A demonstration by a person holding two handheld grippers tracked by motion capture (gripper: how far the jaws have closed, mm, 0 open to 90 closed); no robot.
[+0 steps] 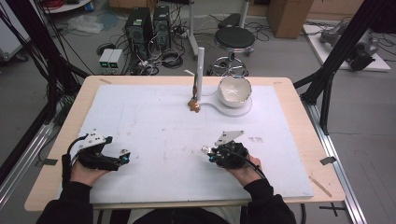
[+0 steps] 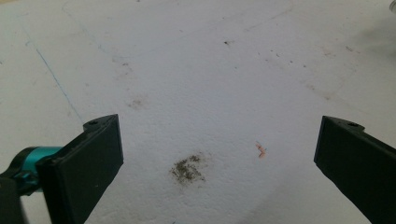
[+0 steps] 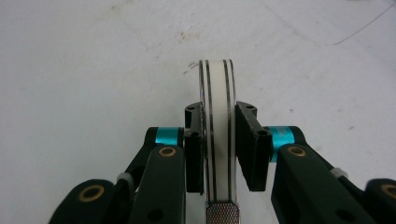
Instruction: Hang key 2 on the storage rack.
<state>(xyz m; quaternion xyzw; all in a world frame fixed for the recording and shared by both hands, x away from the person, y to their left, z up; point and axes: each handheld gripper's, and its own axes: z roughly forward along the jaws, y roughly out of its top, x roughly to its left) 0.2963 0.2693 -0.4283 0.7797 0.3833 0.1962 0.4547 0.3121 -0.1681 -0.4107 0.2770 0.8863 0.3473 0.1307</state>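
The right gripper (image 3: 217, 140) is clamped on a white, round-edged piece with thin dark stripes (image 3: 217, 121), held edge-on between the pads, a knurled metal stub just below it (what the piece is I cannot tell). It sits low over the white board (image 1: 154, 130), near the person's edge. The left gripper (image 2: 217, 154) rests apart with jaws spread wide over a dark smudge (image 2: 188, 169).
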